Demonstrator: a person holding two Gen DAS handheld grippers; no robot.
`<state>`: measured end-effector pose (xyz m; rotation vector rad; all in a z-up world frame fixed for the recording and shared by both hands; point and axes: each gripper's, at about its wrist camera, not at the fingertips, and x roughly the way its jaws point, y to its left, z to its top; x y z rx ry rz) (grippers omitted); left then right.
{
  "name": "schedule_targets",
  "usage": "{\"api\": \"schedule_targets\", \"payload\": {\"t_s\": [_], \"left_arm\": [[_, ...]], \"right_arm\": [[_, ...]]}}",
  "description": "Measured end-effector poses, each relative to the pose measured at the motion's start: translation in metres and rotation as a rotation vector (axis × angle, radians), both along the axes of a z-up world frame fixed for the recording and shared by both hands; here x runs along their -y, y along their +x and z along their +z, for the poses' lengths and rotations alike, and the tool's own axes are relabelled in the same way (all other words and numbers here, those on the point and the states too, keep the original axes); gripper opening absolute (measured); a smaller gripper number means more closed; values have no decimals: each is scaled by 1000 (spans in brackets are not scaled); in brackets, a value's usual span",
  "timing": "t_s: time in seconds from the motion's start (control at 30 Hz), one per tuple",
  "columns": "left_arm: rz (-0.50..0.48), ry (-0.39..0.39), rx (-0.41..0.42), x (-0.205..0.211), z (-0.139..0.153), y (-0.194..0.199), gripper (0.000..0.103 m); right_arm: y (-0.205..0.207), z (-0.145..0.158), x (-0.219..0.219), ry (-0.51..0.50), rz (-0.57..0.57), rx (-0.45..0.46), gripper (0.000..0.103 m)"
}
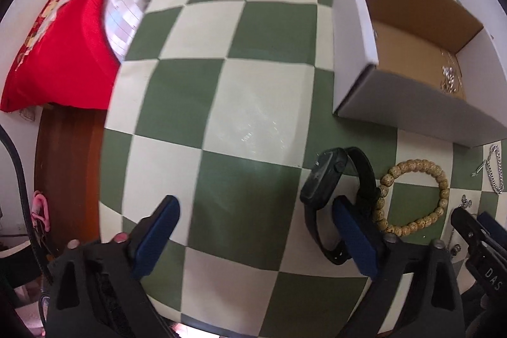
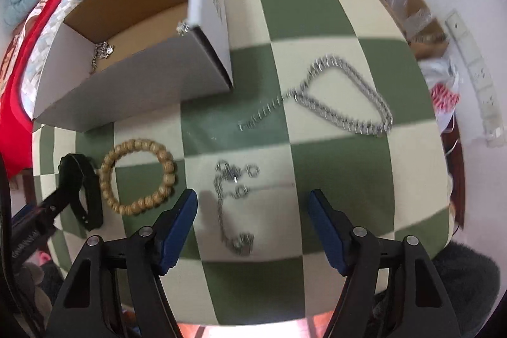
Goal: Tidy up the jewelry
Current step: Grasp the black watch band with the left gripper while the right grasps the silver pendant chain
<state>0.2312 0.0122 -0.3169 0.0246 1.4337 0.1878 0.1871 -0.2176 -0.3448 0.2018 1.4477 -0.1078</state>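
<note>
On the green-and-cream checkered tablecloth (image 2: 332, 21), both grippers hover with fingers spread, holding nothing: left gripper (image 1: 256, 208) beside the black smartwatch (image 1: 329, 182), right gripper (image 2: 253, 201) over the thin silver chain necklace (image 2: 231, 205). Tan wooden bead bracelet (image 2: 139, 176) lies between; white cardboard box (image 2: 133, 84) holds one silver piece.

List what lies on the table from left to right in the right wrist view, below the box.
Black watch → bead bracelet → thin silver chain → thick silver chain.

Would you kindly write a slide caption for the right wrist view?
Open right gripper above a thin silver necklace on the checkered table, near a bead bracelet, chunky chain and cardboard box.
</note>
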Motion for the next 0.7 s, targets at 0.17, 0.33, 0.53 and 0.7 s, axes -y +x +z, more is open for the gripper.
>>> {"api": "schedule_targets", "payload": {"t_s": [0.17, 0.33, 0.53, 0.7], "left_arm": [[0, -67, 40, -1, 1, -2, 24], [-31, -33, 35, 2, 4, -4, 7], [-35, -48, 47, -1, 15, -19, 7], [-40, -77, 80, -1, 33, -26, 7]], "right_arm": [[3, -1, -22, -119, 79, 24, 66], [2, 6, -30, -124, 108, 58, 0], [-13, 16, -4, 13, 44, 79, 0], [-34, 42, 16, 105, -14, 146, 0]]}}
